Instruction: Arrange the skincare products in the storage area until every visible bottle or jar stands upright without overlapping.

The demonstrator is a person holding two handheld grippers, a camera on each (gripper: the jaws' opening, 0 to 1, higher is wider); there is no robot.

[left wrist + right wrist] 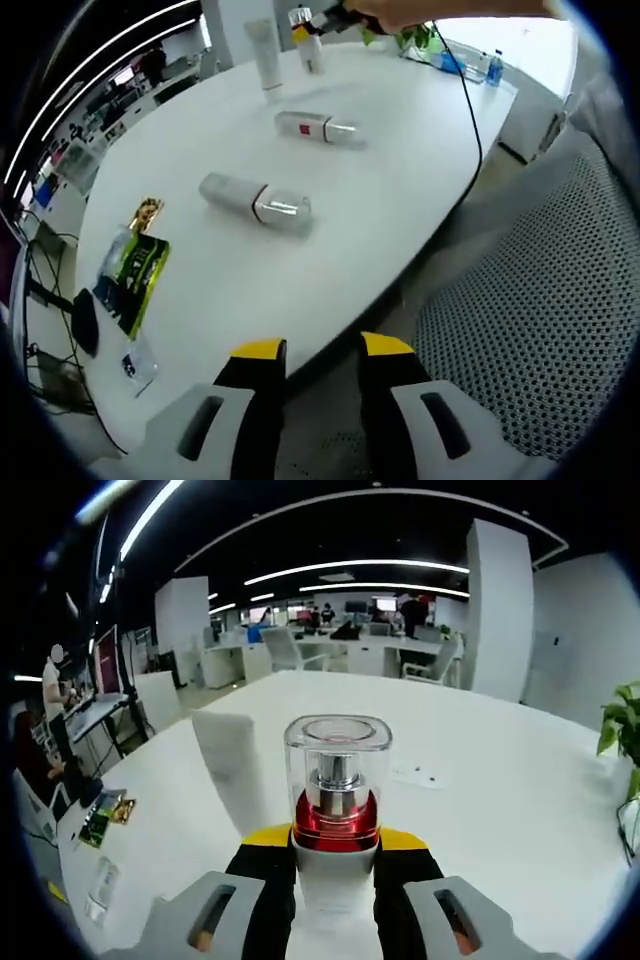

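The right gripper (335, 865) is clamped on a bottle with a clear cap and a red collar (336, 795), held upright between the yellow-tipped jaws, over the white table (500, 780). In the left gripper view the same bottle (306, 40) is seen small at the far edge of the table, carried under a hand (400, 12); whether its base touches the surface cannot be told from either view. A white tube (235, 765) stands upright just beside and behind the held bottle; in the left gripper view it stands (266, 55) near the far edge.

The left gripper (323, 350) is held back off the near edge of the table, jaws apart, nothing between them.

Two bottles are noted lying on their sides: one with a red band (315, 128) toward the middle of the table, and a larger silver-white one with a dark ring (255, 202) nearer the near edge. They are well apart and do not overlap. A green packet (135, 275) and a small sachet (138, 358) lie flat by the left edge.

Step in hand, as judged: the clear-capped bottle is being stood beside the tube. The task is partly done, with two bottles not yet raised.

Next move, as judged: the held bottle is to be set flat on its base, clear of the tube, and released without a tip. Each lying bottle is then to be gripped across its body, turned upright and spaced from its neighbours.
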